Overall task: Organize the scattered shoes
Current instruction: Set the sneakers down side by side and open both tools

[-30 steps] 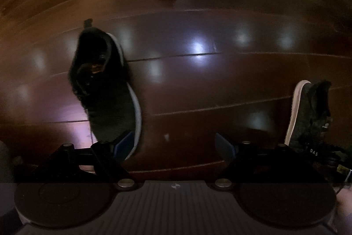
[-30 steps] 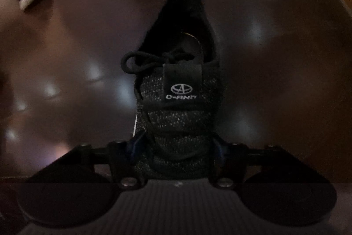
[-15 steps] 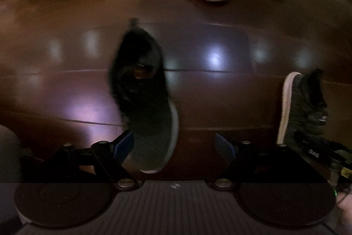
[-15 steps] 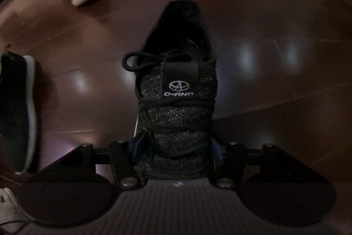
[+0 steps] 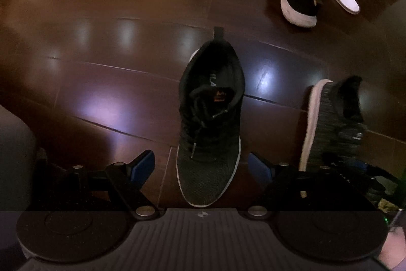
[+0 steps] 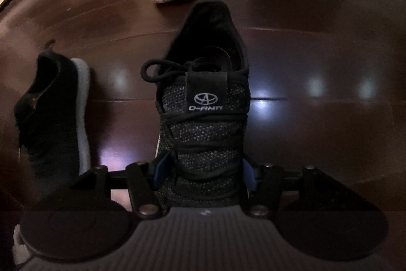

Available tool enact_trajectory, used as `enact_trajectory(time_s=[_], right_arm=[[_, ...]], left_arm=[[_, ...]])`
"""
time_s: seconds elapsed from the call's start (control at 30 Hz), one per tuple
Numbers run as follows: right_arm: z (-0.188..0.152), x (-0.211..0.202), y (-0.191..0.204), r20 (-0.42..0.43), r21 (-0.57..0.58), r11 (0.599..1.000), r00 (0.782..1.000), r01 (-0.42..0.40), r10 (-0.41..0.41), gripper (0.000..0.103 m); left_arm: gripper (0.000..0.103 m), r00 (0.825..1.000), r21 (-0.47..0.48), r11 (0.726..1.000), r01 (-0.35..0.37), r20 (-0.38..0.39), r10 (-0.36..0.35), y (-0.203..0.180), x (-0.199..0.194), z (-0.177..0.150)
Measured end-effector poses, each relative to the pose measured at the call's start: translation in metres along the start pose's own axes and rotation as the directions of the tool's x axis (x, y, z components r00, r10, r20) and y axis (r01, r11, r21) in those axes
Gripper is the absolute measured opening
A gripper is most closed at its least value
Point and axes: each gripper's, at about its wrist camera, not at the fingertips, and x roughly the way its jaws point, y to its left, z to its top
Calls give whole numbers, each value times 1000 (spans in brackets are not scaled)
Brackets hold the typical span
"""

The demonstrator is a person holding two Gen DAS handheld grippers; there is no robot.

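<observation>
Now centred, the black sneaker (image 5: 209, 128) lies lengthwise between open left fingers (image 5: 142, 165); right gripper (image 6: 203, 169) seemingly clamps the knit shoe (image 6: 203, 118).

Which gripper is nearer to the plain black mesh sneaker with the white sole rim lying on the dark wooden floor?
Left. The left gripper is open with the plain black mesh sneaker between its fingers, toe towards it. The right gripper is off to the sneaker's side, shut on the grey knit sneaker.
</observation>
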Motion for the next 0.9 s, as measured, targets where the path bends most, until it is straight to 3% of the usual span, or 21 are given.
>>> enact_trajectory(time_s=[0.33, 0.5, 0.8, 0.9], right_arm=[[-30, 20, 31, -15, -85, 996, 1000, -22, 21, 61], [-14, 90, 69, -17, -99, 995, 1000, -13, 12, 61], [-40, 91, 90, -55, -92, 991, 994, -100, 95, 59], [-37, 93, 84, -67, -43, 992, 991, -117, 114, 59]], left_arm=[[85, 1000, -5, 1000, -13, 0, 13, 5, 0, -1], [85, 999, 19, 999, -47, 29, 46, 5, 1, -1], [85, 999, 8, 999, -45, 11, 45, 9, 7, 1], [85, 999, 13, 999, -44, 11, 44, 7, 7, 0]])
